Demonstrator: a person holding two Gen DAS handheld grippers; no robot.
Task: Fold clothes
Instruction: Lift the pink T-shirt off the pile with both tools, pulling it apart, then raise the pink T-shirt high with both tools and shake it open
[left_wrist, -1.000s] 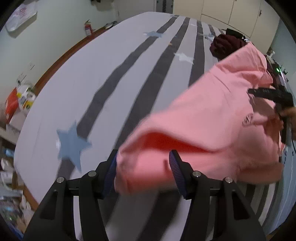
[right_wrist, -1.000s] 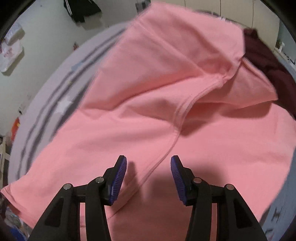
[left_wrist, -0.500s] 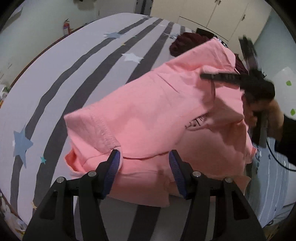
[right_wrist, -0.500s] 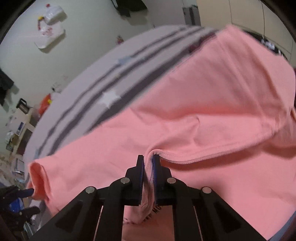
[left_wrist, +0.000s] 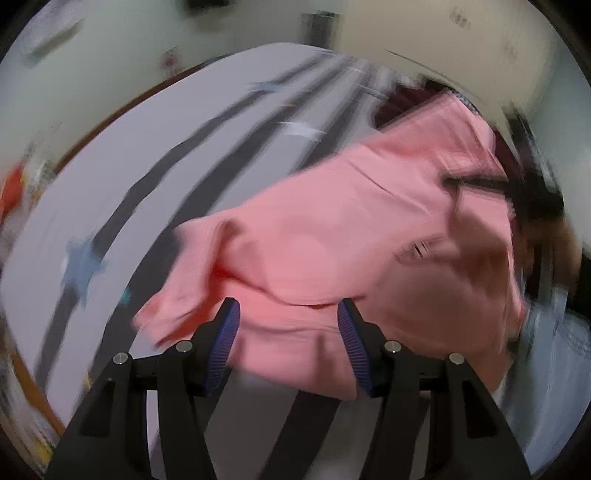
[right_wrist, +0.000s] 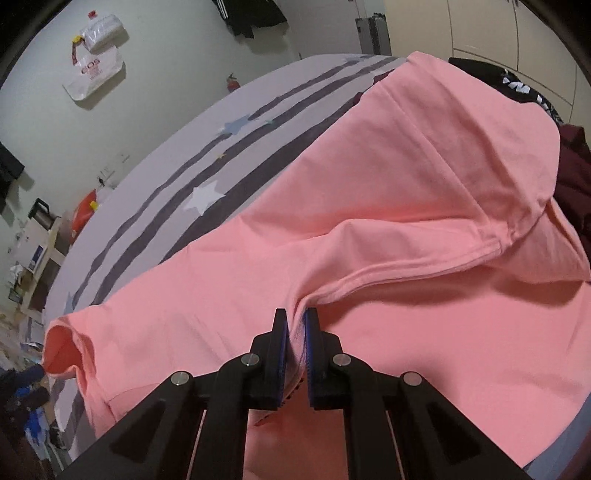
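Observation:
A pink T-shirt (left_wrist: 332, 236) lies rumpled on a bed with a grey striped, star-printed sheet (left_wrist: 155, 155). My left gripper (left_wrist: 288, 325) is open, its blue pads on either side of the shirt's near edge with nothing pinched. In the right wrist view the same pink T-shirt (right_wrist: 369, 192) spreads wide, and my right gripper (right_wrist: 295, 332) is shut on a fold of its fabric near a hemmed edge. The right gripper and the hand holding it (left_wrist: 535, 206) show blurred at the right of the left wrist view.
A dark maroon garment (right_wrist: 572, 184) and a black printed one (right_wrist: 517, 81) lie at the far right of the bed. The striped sheet (right_wrist: 184, 177) stretches left. A wall with a hanging plastic bag (right_wrist: 96, 70) and cluttered shelves (right_wrist: 33, 251) stands beyond the bed's left edge.
My right gripper closed on the pink shirt's fold and holds it raised. The left gripper has swung, so its view is blurred, and stays open at the shirt's near edge.

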